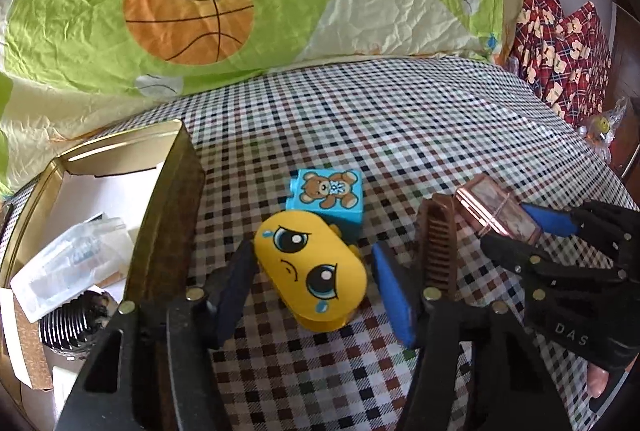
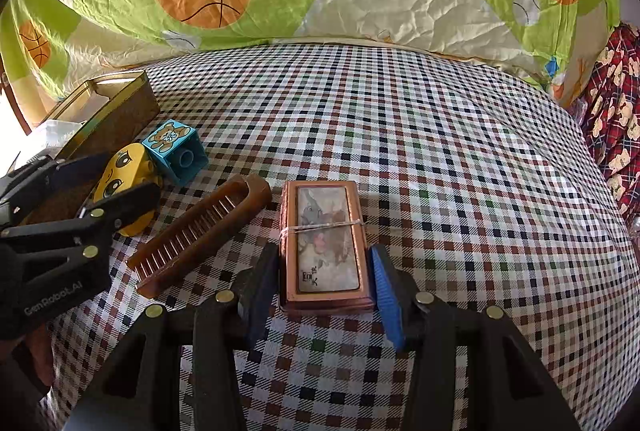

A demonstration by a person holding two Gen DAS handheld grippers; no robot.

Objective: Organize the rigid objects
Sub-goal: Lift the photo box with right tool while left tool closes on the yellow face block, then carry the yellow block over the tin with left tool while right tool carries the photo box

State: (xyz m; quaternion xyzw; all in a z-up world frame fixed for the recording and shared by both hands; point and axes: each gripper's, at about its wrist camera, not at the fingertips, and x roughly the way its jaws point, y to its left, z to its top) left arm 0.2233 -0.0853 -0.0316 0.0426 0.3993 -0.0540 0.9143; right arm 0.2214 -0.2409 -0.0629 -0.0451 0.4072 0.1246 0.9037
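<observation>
straddling the yellow face toy [image 1: 311, 273], the left gripper [image 1: 320, 287] shows in its own view with fingers spread to either side of the toy and a visible gap on the blue-pad side, so nothing is clamped. the toy lies on the checked cloth [image 1: 400, 135], touching the blue bear block [image 1: 329, 199] behind it. the open tin box [image 1: 168, 215] sits just to the left, already holding a clear plastic piece and a dark ridged item. a brown comb [image 1: 436, 243] lies to the right of the toy, and beyond it the right gripper [image 1: 516, 227] flanks the pink case [image 1: 498, 209].

from the right wrist view, the right gripper [image 2: 326, 287] has a finger close against each long side of the pink case [image 2: 326, 243]; they look pressed on, though whether they truly bite i cannot tell. the case, bound by a thin band, still rests on the cloth. the comb [image 2: 196, 235] lies just to its left, the toy [image 2: 124, 179] and block [image 2: 176, 151] further left by the tin [image 2: 120, 107].

to do this well, i judge the left should close squarely across the toy's flat sides without nudging the block, lift straight, then carry over the tin's wall. the right should squeeze the case evenly, clear of the band.
</observation>
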